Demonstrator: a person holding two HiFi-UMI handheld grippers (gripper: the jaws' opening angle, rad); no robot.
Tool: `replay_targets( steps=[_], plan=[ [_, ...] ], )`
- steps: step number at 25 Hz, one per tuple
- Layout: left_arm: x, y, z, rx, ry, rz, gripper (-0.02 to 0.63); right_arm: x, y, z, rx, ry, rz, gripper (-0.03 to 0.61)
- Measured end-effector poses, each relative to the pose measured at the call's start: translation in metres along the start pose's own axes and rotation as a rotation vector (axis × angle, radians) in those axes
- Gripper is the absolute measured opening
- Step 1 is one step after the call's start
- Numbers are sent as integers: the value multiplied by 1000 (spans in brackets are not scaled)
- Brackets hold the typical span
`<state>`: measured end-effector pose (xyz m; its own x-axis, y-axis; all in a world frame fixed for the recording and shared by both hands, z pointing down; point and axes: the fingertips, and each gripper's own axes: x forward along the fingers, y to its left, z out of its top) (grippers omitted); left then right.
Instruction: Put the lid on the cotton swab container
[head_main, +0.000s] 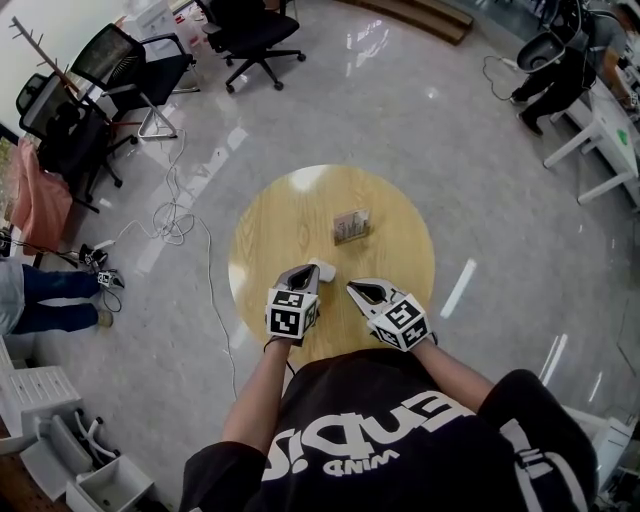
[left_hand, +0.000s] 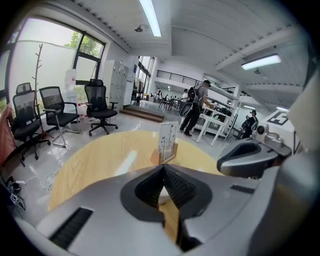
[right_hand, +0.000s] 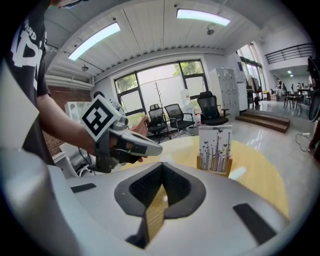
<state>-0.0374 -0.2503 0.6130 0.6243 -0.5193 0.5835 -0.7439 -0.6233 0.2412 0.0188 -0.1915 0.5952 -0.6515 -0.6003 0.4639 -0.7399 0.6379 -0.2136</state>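
Note:
The cotton swab container (head_main: 351, 226), a small upright box with a printed white front and a brownish base, stands near the middle of the round wooden table (head_main: 270, 225). It also shows in the left gripper view (left_hand: 167, 142) and the right gripper view (right_hand: 215, 149). A small white lid (head_main: 323, 269) lies by the tip of my left gripper (head_main: 306, 272); a white patch of that lid (left_hand: 162, 192) shows under the shut jaws of the left gripper (left_hand: 163, 169). I cannot tell whether they touch it. My right gripper (head_main: 353, 288) hovers beside it, and this right gripper (right_hand: 162, 168) is shut and empty.
Black office chairs (head_main: 110, 70) and loose cables (head_main: 170, 215) sit on the glossy floor to the left. A person's legs in jeans (head_main: 45, 300) are at the left edge. White desks (head_main: 605, 130) with a person stand at the upper right. White bins (head_main: 100, 480) are at the lower left.

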Motion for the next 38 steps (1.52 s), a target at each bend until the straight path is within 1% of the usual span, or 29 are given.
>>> replay_targets(
  steps=[4,9,12,16,18,20,23,26,29,32,38],
  plan=[
    [-37,-17,15,1,-86,-18,9,-27,-3,33,43,-93,-42,2],
    [-92,-33,30,-20,-214,-5,9,-61,3,63,41,-170,-61,3],
    [-123,-35,33,-4,-277,30,9,-77,8,73,19,-205,-81,2],
    [-157,-34,29,36,-342,107,9,-95,11,78,18,-238,-92,3],
    [-170,-32,28,32,-376,142,9,-102,11,81,17,-253,-100,2],
    [-179,-31,28,12,-403,161,9,-105,13,84,13,-266,-101,2],
    [-184,-34,32,7,-430,174,9,-106,20,88,-9,-281,-94,2],
    [-188,-39,35,-17,-455,183,9,-110,24,94,-32,-313,-97,2],
    [-191,-38,30,-15,-453,189,9,-111,28,97,-53,-325,-101,2],
    [-195,-36,27,-15,-452,200,9,-109,31,95,-51,-319,-101,2],
    [-201,-39,30,-31,-465,197,9,-110,38,95,-58,-321,-92,2]
  ],
)
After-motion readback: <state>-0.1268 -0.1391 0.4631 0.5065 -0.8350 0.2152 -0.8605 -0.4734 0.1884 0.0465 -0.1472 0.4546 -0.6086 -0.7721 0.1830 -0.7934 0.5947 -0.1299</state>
